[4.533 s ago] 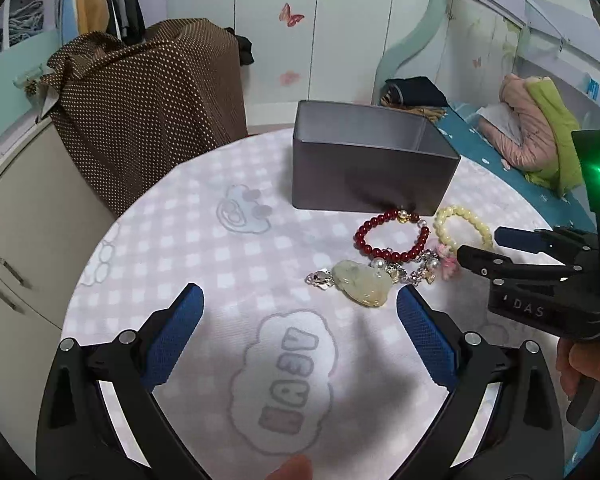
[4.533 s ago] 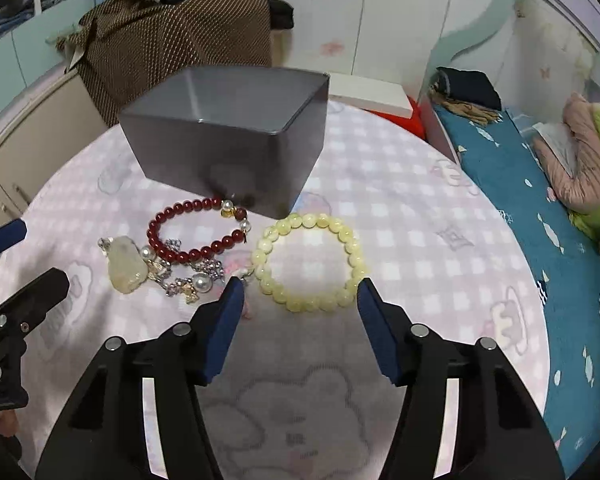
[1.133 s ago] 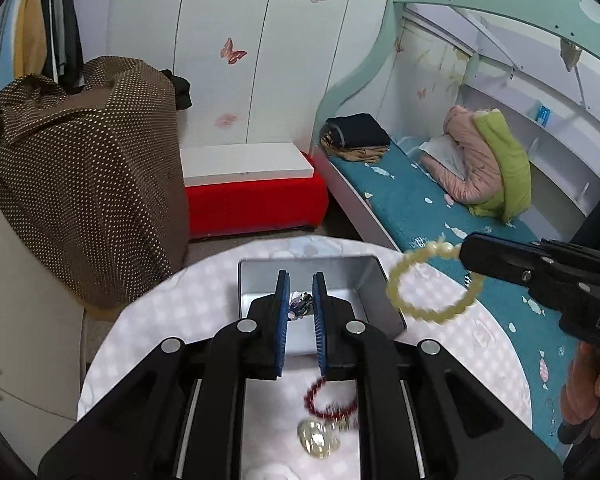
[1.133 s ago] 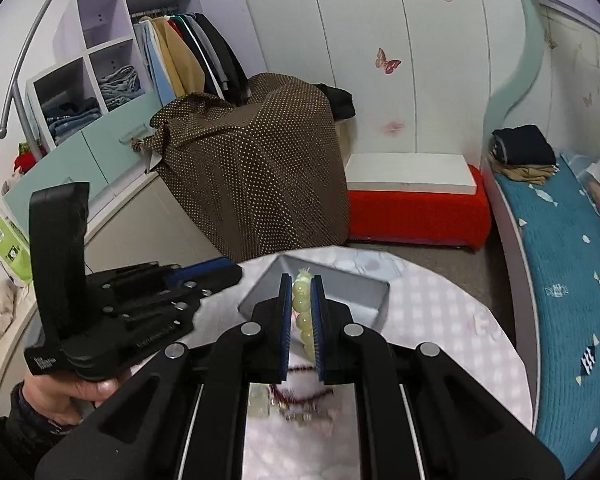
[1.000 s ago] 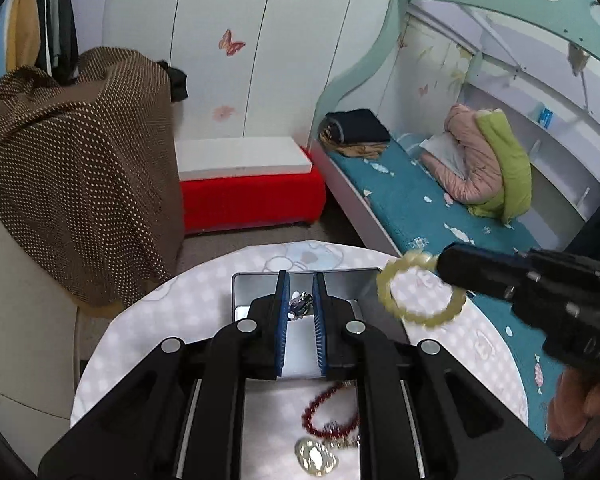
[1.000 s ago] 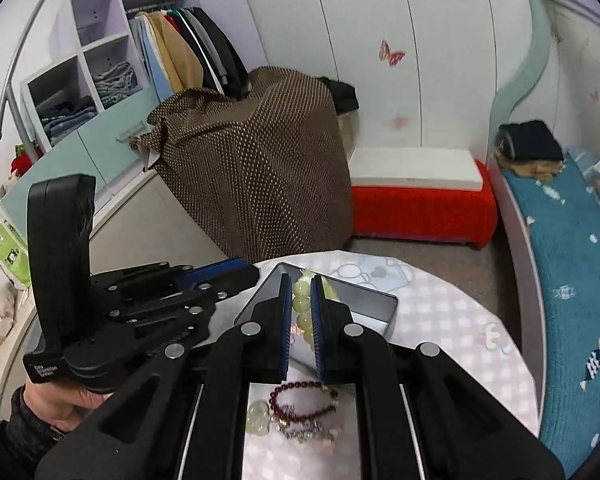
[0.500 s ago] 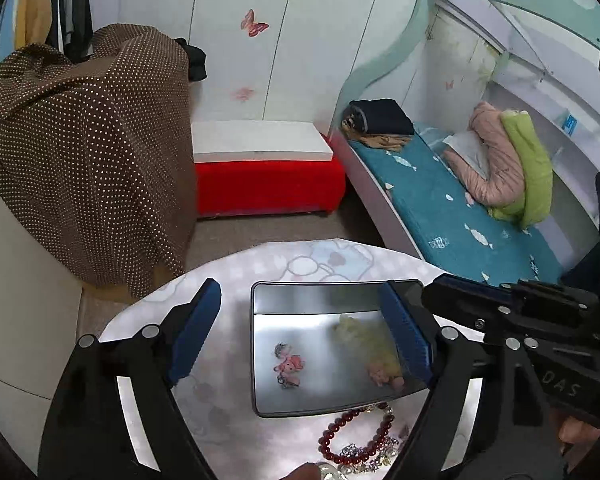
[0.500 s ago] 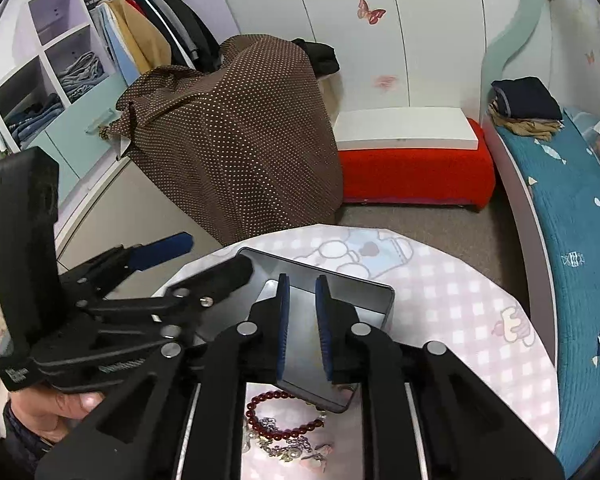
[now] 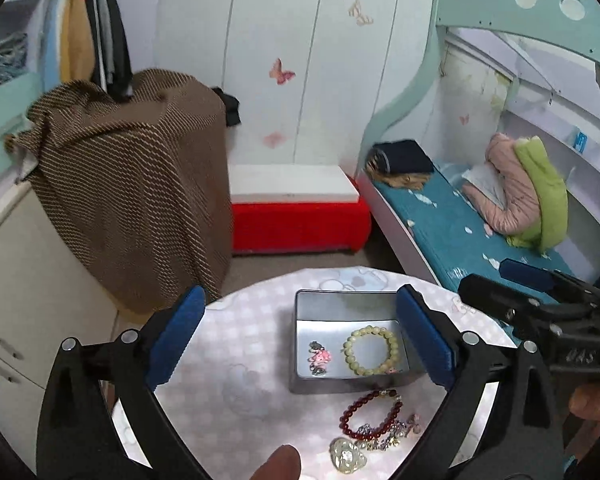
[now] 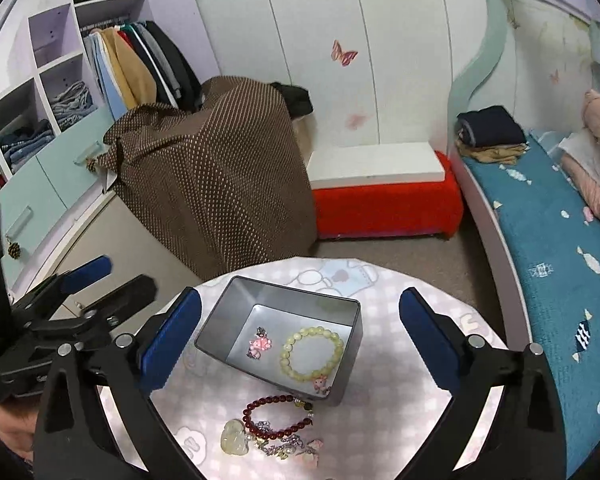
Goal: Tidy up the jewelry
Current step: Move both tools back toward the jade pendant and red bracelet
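Jewelry still on the pink-checked round table (image 10: 396,432): a dark red glossy bead bracelet (image 10: 278,416), a pale translucent carved pendant (image 10: 234,438) and a tangle of silvery charms (image 10: 284,448). They lie just in front of the grey metal box (image 10: 352,344), below and between both claws, the red loop's long axis running roughly crosswise. Inside the box sit a smooth yellow bead bracelet (image 10: 312,354) and a small pink charm (image 10: 260,344). Left claw (image 9: 300,340) and right claw (image 10: 300,334) are both opening, nothing between the jaws. In the right view the red bracelet sits more centrally, so the right claw seems better placed.
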The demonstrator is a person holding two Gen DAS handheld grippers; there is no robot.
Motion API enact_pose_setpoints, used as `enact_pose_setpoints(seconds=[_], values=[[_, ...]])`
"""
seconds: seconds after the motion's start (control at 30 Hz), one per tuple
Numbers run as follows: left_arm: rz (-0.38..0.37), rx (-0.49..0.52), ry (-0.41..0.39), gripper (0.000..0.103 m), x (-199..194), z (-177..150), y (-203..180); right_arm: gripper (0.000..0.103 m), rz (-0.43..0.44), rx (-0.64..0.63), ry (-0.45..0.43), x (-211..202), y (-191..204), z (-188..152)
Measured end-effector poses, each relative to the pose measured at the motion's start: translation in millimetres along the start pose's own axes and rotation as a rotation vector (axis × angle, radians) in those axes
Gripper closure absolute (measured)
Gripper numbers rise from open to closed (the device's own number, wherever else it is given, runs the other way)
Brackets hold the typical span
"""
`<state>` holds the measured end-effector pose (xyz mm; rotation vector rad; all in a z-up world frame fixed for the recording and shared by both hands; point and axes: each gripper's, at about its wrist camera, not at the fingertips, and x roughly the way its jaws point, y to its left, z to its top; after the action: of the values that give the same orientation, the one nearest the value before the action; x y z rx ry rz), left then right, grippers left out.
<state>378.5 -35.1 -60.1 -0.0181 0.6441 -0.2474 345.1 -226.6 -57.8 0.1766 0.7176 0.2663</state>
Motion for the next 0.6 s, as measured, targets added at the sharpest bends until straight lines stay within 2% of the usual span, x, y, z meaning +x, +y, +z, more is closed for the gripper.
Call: enact_pose_setpoints(seconds=[0.23, 0.6], values=[[0.046, -0.021, -0.068, 0.006, -46.3, -10.6, 1.2, 0.008, -0.022, -0.004, -0.076, -39.0, 5.0, -10.0], [0.093, -0.039, -0.039, 0.006, -72.1, -66.4, -0.5, 0.008, -0.147, -0.046, -0.087, -75.8, 4.9, -57.3]])
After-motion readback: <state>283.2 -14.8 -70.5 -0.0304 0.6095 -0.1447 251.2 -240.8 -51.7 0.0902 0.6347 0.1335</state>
